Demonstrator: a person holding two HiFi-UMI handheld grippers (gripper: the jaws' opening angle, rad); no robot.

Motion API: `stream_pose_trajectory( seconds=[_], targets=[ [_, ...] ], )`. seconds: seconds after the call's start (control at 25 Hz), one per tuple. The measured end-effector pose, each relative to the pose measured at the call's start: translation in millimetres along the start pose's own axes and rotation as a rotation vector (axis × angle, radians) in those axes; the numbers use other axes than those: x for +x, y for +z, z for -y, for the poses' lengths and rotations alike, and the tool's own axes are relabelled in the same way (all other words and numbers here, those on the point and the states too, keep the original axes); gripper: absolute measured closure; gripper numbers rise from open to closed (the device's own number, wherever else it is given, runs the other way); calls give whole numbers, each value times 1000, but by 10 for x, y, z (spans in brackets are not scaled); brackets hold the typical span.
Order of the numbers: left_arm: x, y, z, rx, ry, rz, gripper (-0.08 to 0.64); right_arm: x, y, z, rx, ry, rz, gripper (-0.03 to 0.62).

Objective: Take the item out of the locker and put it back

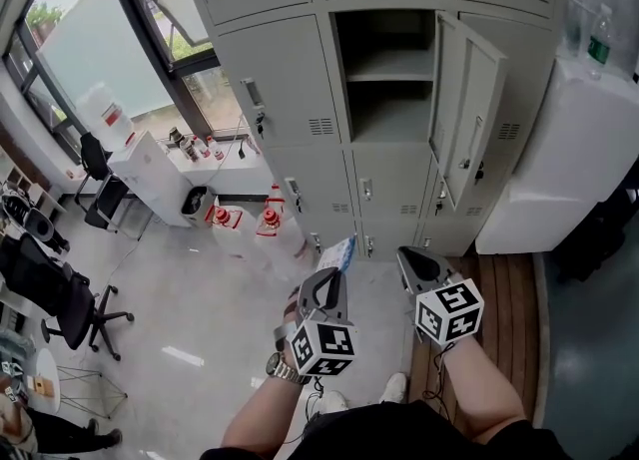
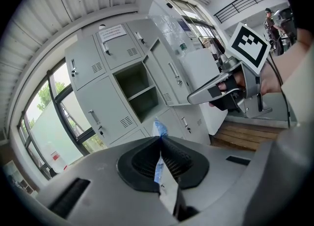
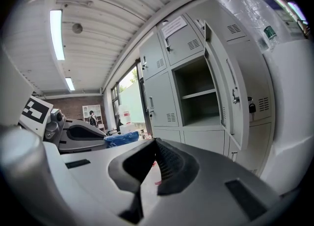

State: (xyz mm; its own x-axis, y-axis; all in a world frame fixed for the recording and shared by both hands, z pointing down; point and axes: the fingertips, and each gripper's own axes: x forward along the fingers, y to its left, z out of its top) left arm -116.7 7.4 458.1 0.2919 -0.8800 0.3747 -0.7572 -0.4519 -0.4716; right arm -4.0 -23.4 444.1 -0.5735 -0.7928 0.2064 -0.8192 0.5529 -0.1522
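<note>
Head view: the left hand-held gripper (image 1: 336,270) clamps a blue-and-white packet (image 1: 343,251) at 6 o'clock from the open locker (image 1: 391,114). The right hand-held gripper (image 1: 406,254) is at its 3 o'clock.
Left gripper view: the jaws pinch the packet.
Right gripper view: the jaws are together and empty.

Most of the blue-and-white packet (image 2: 158,168) is buried between the closed jaws of the left claw (image 2: 160,139), so its kind cannot be told. The paper notice (image 2: 112,32) on the door above the open locker (image 2: 137,90) is too small to read. Beyond that door, the head view's top edge cuts the lockers off.
</note>
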Motion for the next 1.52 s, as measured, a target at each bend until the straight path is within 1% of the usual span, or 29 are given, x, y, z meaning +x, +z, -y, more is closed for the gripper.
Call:
stream_pose_trajectory(
  seconds=[0.4,0.68,0.92,1.16,1.32,1.52],
  targets=[
    [236,271,39,-2,40,5,538,16,161,283,-21,32,16,540],
    [450,584,76,24,51,29,537,-15,305,478,-39,40,31,540],
    [698,841,69,77,48,52,537,-5,420,684,-47,21,52,540],
    [1016,1058,3,109,45,78,538,118,509,844,-55,14,64,540],
    [1285,1149,-50,132,31,101,537,254,518,981,-60,-6,64,540],
    [1702,1224,-184,162,4,131,537,563,558,1145,-64,-36,59,540]
  ],
)
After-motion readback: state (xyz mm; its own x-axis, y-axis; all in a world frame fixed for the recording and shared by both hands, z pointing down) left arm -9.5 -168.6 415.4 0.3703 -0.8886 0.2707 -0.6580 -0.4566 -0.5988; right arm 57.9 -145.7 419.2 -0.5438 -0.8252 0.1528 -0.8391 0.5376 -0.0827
